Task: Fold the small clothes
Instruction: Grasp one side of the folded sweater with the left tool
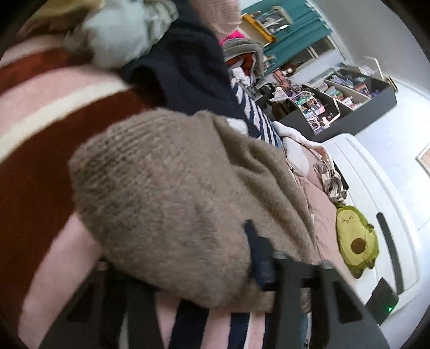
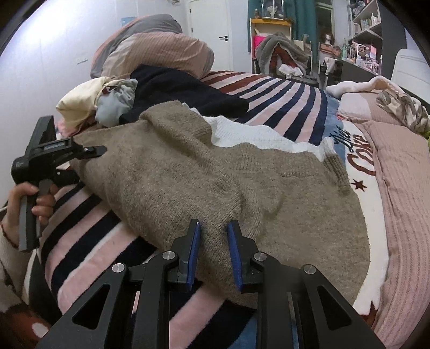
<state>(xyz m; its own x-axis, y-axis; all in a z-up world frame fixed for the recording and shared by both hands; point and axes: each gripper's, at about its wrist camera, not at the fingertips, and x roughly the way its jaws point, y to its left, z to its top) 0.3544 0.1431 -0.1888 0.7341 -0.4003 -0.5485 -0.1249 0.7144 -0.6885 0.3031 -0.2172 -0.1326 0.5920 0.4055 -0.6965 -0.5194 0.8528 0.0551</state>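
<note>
The brown sweater (image 2: 215,171) lies spread and unfolded on the striped blanket (image 2: 271,102). Both claws, right gripper (image 2: 213,236) and left gripper (image 2: 88,151), pinch its near edge, so folding is only beginning.

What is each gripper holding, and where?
The right gripper pinches the tan sweater at its near edge; the left gripper sits at its side edge, grip unclear.

White walls (image 2: 53,53), teal curtains (image 2: 303,18), dark cluttered shelves (image 1: 349,91).
</note>
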